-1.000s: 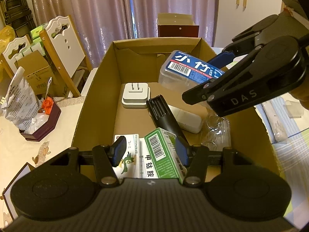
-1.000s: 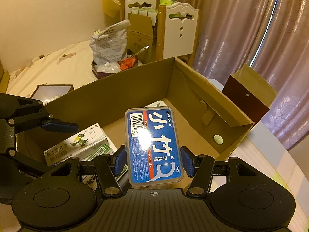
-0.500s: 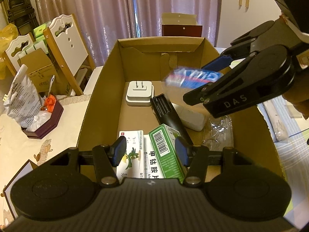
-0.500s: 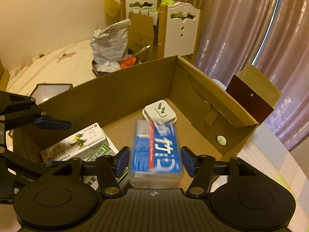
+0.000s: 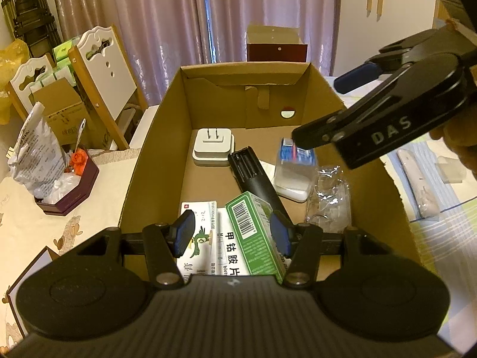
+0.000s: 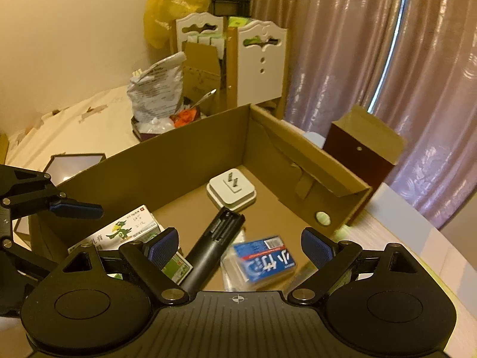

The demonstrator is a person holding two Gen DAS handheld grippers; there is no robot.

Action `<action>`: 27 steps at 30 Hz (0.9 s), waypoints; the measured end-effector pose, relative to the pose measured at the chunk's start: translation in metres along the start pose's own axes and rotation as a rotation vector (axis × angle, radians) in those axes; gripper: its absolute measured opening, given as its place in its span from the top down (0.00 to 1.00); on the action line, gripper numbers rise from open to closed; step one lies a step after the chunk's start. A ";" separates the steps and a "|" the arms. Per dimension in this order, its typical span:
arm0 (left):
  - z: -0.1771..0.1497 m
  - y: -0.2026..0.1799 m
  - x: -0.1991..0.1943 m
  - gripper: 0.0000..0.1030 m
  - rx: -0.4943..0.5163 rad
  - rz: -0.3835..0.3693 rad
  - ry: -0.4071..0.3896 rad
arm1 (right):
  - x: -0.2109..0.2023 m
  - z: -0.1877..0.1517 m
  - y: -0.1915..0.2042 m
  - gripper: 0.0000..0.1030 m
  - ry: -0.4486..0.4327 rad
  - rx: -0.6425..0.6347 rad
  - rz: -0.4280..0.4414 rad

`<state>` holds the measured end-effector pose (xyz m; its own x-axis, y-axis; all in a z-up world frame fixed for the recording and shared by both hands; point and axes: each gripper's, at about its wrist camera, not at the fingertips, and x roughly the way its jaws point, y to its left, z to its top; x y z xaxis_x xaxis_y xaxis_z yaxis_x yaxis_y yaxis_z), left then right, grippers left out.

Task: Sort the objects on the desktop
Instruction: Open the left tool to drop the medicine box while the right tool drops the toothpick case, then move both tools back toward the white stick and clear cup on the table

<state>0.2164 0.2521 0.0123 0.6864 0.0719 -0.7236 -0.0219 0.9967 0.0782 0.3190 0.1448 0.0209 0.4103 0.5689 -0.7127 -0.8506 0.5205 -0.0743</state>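
Right gripper partly hides the floss box.

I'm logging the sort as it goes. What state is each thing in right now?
Left tool: open, empty, above the medicine boxes.
Right tool: open, empty, over the box.
Floss pick case: in the box, lying tilted on other items.
Cardboard box: open-topped, partly filled.
Black remote: in the box, battery cover off.
White plug adapter: prongs up, on the box floor.
Green medicine box: lying across the white one.
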 end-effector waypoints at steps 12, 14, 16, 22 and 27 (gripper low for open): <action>0.005 -0.016 -0.016 0.51 0.036 0.000 -0.024 | -0.055 -0.032 -0.023 0.11 -0.040 0.089 -0.063; 0.006 -0.021 -0.019 0.51 0.043 0.000 -0.029 | -0.064 -0.042 -0.029 0.11 -0.036 0.113 -0.074; 0.007 -0.026 -0.023 0.51 0.051 -0.002 -0.034 | -0.073 -0.055 -0.036 0.11 -0.025 0.137 -0.087; 0.012 -0.043 -0.035 0.50 0.076 -0.002 -0.059 | -0.098 -0.101 -0.057 0.11 0.023 0.206 -0.135; 0.020 -0.061 -0.047 0.44 0.098 -0.006 -0.097 | -0.120 -0.148 -0.076 0.11 0.073 0.268 -0.177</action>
<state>0.2000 0.1870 0.0547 0.7534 0.0571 -0.6551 0.0506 0.9882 0.1442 0.2856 -0.0567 0.0088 0.5112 0.4122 -0.7542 -0.6472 0.7620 -0.0223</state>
